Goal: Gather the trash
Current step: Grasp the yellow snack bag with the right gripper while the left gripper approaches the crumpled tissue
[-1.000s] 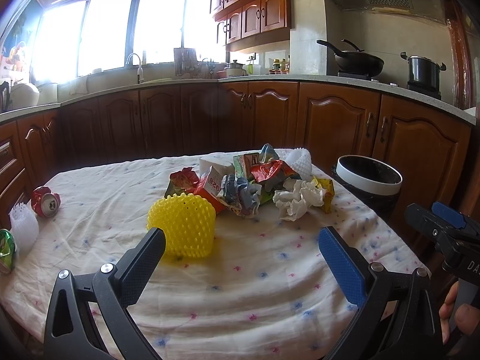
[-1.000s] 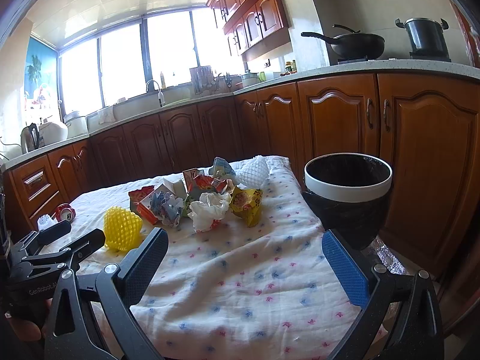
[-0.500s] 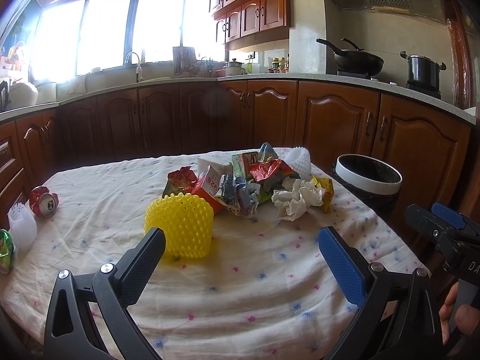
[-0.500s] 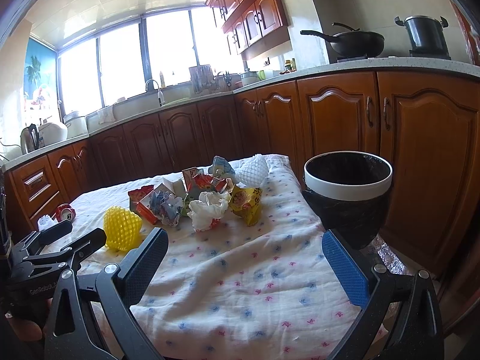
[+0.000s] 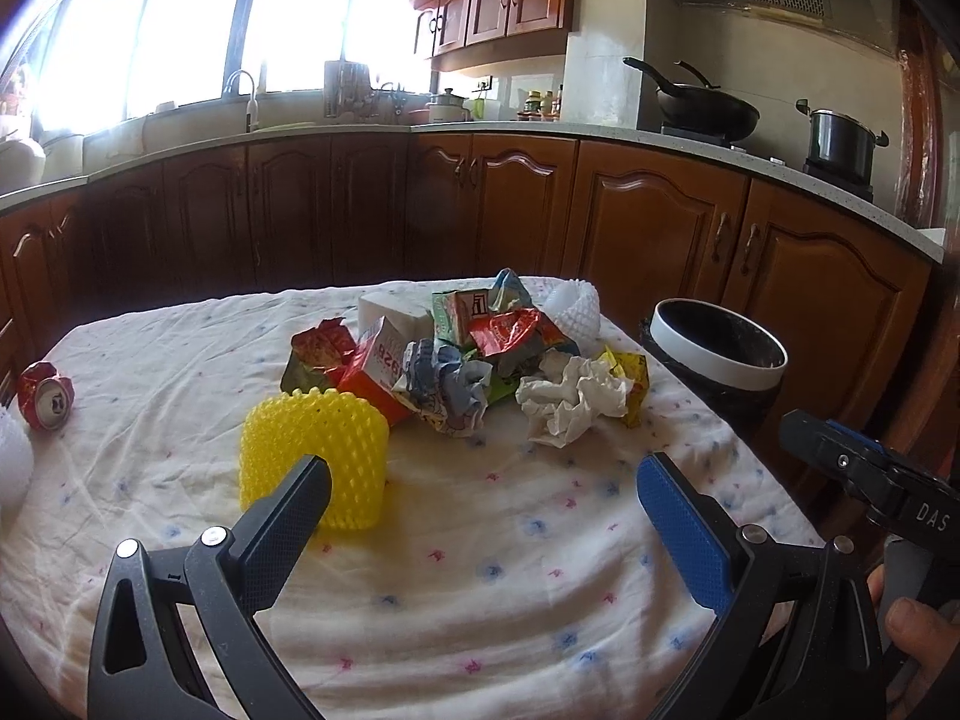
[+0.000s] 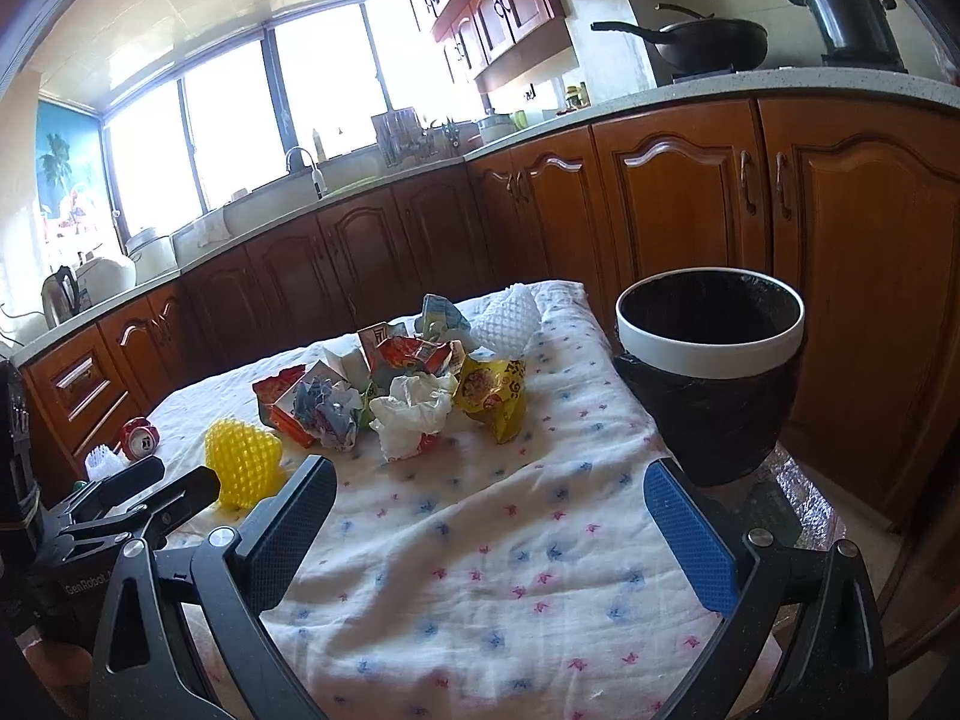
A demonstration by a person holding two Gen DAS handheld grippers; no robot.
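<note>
Trash (image 5: pixel 462 360) piled mid-table (image 5: pixel 480 570), bin (image 6: pixel 708 360) off its right edge.
I hold both grippers, left (image 5: pixel 480 510) and right (image 6: pixel 489 516), spread wide and grasping nothing.

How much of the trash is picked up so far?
None that shows. The bin looks dark inside, with no trash visible. Nothing is in hand: the left gripper and right gripper both hover with jaws open and empty. Everything is left: the yellow foam net, crumpled tissue, the wrapper pile, the white foam net and the crushed red can lie on the tablecloth.
</note>
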